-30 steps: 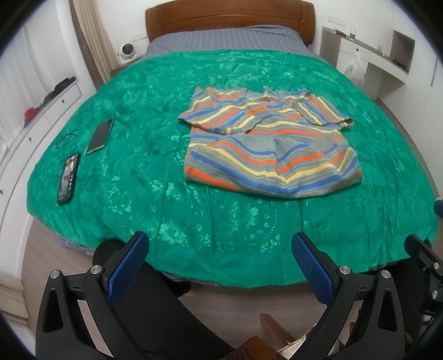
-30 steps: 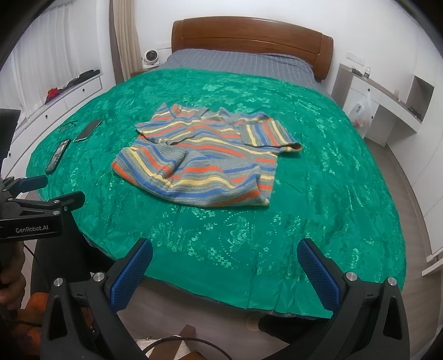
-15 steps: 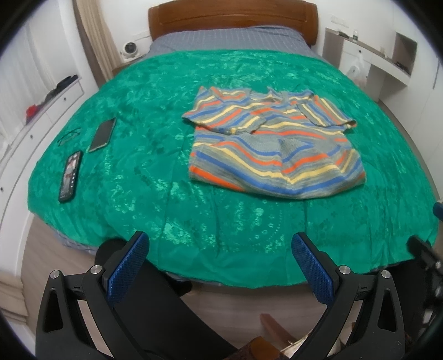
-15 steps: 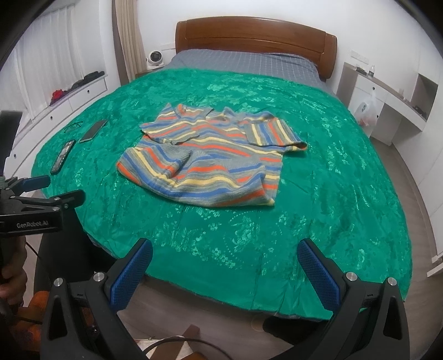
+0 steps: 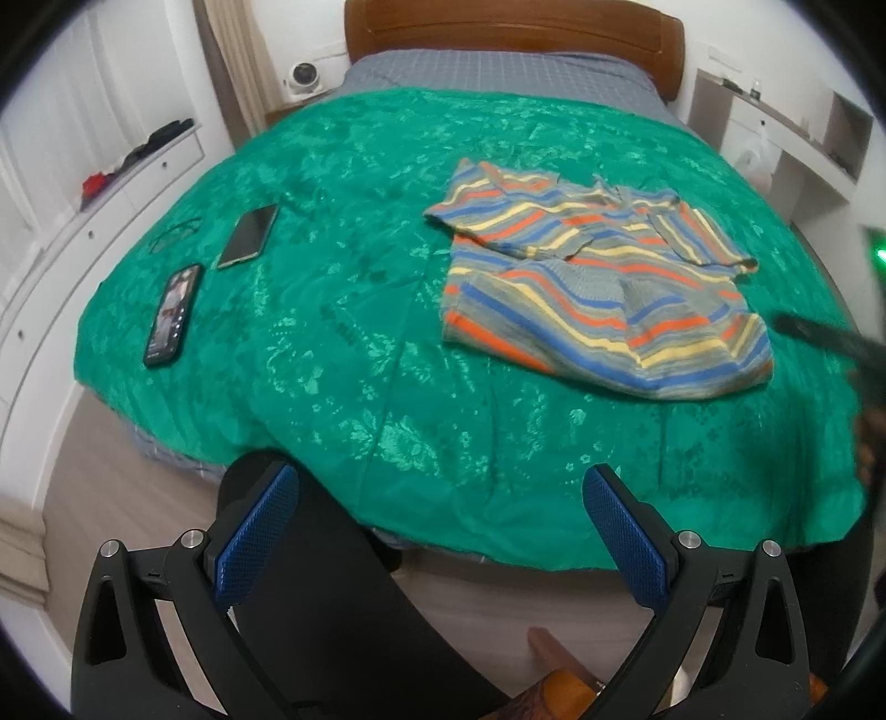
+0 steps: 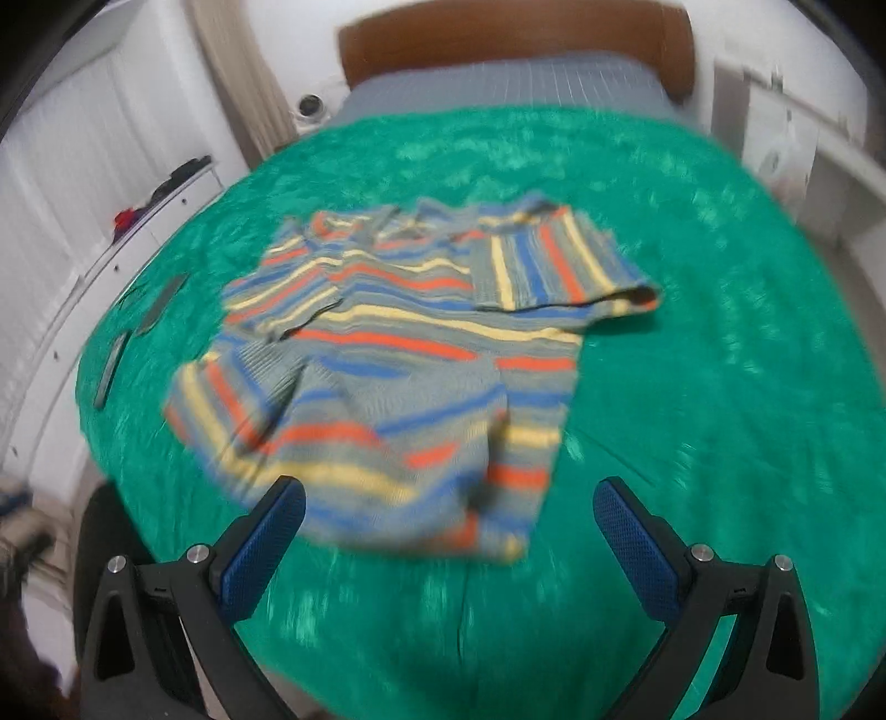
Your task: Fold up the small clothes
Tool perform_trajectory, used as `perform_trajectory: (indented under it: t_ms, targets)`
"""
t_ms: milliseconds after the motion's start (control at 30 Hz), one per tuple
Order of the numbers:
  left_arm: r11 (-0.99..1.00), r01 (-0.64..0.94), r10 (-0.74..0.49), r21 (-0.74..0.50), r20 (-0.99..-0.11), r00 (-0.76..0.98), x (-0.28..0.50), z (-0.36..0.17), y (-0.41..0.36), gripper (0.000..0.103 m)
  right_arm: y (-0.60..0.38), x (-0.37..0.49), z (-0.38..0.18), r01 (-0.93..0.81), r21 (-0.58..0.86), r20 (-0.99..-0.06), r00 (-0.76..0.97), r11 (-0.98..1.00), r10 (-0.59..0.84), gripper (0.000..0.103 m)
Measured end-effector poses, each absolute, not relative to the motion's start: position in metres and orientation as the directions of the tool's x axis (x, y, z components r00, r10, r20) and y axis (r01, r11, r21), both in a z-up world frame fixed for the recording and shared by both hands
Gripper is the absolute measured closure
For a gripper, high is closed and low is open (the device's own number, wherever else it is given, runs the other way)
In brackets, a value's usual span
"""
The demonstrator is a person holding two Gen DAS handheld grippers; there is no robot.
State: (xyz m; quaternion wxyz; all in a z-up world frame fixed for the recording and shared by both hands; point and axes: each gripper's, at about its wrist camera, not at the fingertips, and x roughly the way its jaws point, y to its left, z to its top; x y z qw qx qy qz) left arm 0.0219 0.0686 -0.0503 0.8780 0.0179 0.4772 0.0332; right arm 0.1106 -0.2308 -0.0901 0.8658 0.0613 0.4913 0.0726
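Observation:
A small striped knit top [image 5: 598,277] in grey, blue, orange and yellow lies rumpled on the green bedspread [image 5: 354,332], its sleeves folded inward. My left gripper [image 5: 440,531] is open over the bed's near edge, well short of the top, with nothing between its blue pads. In the blurred right wrist view the same striped top [image 6: 410,360] fills the middle. My right gripper [image 6: 448,537] is open and hovers just above the hem nearest me. A dark part of the right tool [image 5: 819,338] shows at the far right of the left wrist view.
Two phones [image 5: 173,314] [image 5: 249,235] lie on the left side of the bedspread. A wooden headboard [image 5: 509,25] stands at the far end, white drawers [image 5: 111,183] run along the left and a white desk [image 5: 775,133] stands at the right. Dark trouser legs [image 5: 343,598] show below.
The right gripper has moved quickly forward over the bed until it is just short of the top's hem. The left gripper has moved slightly forward and turned left. Both stay open.

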Motion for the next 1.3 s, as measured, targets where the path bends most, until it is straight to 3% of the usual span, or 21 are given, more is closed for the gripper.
perform_trajectory:
  t_ms: [33, 100, 167, 200, 367, 467, 533, 600, 633, 667, 733, 800, 867, 967, 1033, 1133, 1167, 1200, 1267, 1300]
  targets:
    - [0.997, -0.041, 0.076, 0.064, -0.837, 0.542, 0.022, -0.051, 0.069, 0.0, -0.234, 0.126, -0.101, -0.038, 0.204, -0.851, 0.486, 0.978, 0.197, 0.001]
    - [0.997, -0.044, 0.082, 0.069, -0.836, 0.542, 0.021, -0.05, 0.07, 0.0, -0.24, 0.152, -0.127, 0.011, 0.259, -0.883, 0.407, 0.966, 0.232, 0.015]
    - [0.996, -0.053, 0.092, 0.076, -0.836, 0.54, 0.02, -0.051, 0.074, 0.0, -0.239, 0.162, -0.146, 0.01, 0.334, -0.894, 0.319, 0.942, 0.314, 0.078]
    - [0.995, -0.06, 0.097, 0.076, -0.838, 0.537, 0.019, -0.052, 0.077, 0.0, -0.235, 0.16, -0.147, -0.02, 0.348, -0.891, 0.302, 0.937, 0.338, 0.09]
    - [0.993, -0.098, 0.112, 0.072, -0.853, 0.51, 0.023, -0.062, 0.093, 0.0, -0.195, 0.084, -0.103, -0.4, 0.273, -0.85, 0.326, 0.875, 0.414, 0.093]
    - [0.992, -0.093, 0.117, 0.081, -0.858, 0.5, 0.029, -0.067, 0.093, 0.0, -0.193, 0.02, -0.095, -0.548, 0.193, -0.879, 0.272, 0.814, 0.392, 0.094]
    - [0.993, -0.081, 0.113, 0.084, -0.859, 0.5, 0.033, -0.069, 0.089, 0.0, -0.207, -0.004, -0.108, -0.55, 0.187, -0.91, 0.215, 0.814, 0.354, 0.093]
    - [0.994, -0.068, 0.107, 0.085, -0.859, 0.501, 0.037, -0.069, 0.085, 0.0, -0.225, -0.014, -0.127, -0.494, 0.144, -0.947, 0.181, 0.858, 0.264, 0.083]
    - [0.995, -0.061, 0.1, 0.08, -0.858, 0.504, 0.038, -0.068, 0.082, 0.0, -0.235, -0.017, -0.132, -0.452, 0.112, -0.956, 0.193, 0.885, 0.22, 0.069]
    - [0.996, -0.057, 0.094, 0.075, -0.857, 0.507, 0.039, -0.067, 0.081, 0.0, -0.244, -0.018, -0.131, -0.41, 0.103, -0.955, 0.215, 0.906, 0.205, 0.066]
    - [0.996, -0.05, 0.084, 0.068, -0.854, 0.514, 0.04, -0.065, 0.077, 0.0, -0.253, -0.01, -0.118, -0.352, 0.127, -0.932, 0.279, 0.927, 0.234, 0.065]
    - [0.997, -0.044, 0.078, 0.065, -0.854, 0.515, 0.04, -0.064, 0.075, 0.0, -0.24, 0.007, -0.097, -0.354, 0.149, -0.898, 0.343, 0.923, 0.277, 0.055]
    - [0.997, -0.043, 0.076, 0.063, -0.854, 0.515, 0.04, -0.065, 0.074, 0.0, -0.213, 0.033, -0.083, -0.405, 0.179, -0.858, 0.381, 0.897, 0.343, 0.039]
    - [0.997, -0.051, 0.08, 0.062, -0.852, 0.518, 0.039, -0.063, 0.073, 0.0, -0.152, 0.089, -0.077, -0.508, 0.253, -0.803, 0.364, 0.823, 0.472, 0.039]
    - [0.996, -0.065, 0.081, 0.055, -0.849, 0.522, 0.034, -0.061, 0.076, 0.0, -0.125, 0.128, -0.087, -0.513, 0.264, -0.8, 0.357, 0.817, 0.483, 0.039]
    - [0.994, -0.091, 0.093, 0.053, -0.846, 0.525, 0.026, -0.06, 0.086, 0.0, -0.096, 0.188, -0.12, -0.447, 0.182, -0.851, 0.374, 0.876, 0.368, 0.039]
    - [0.993, -0.104, 0.102, 0.055, -0.846, 0.523, 0.022, -0.06, 0.093, 0.0, -0.088, 0.209, -0.138, -0.422, 0.192, -0.875, 0.335, 0.886, 0.349, 0.04]
    - [0.992, -0.112, 0.106, 0.056, -0.847, 0.521, 0.019, -0.061, 0.098, 0.0, -0.088, 0.222, -0.155, -0.398, 0.255, -0.894, 0.249, 0.881, 0.372, 0.048]
    - [0.988, -0.144, 0.126, 0.059, -0.848, 0.515, 0.014, -0.065, 0.114, 0.0, -0.082, 0.218, -0.155, -0.421, 0.336, -0.87, 0.205, 0.843, 0.449, 0.097]
    - [0.986, -0.154, 0.131, 0.059, -0.848, 0.513, 0.012, -0.067, 0.121, 0.0, -0.072, 0.202, -0.144, -0.493, 0.365, -0.846, 0.177, 0.79, 0.502, 0.097]
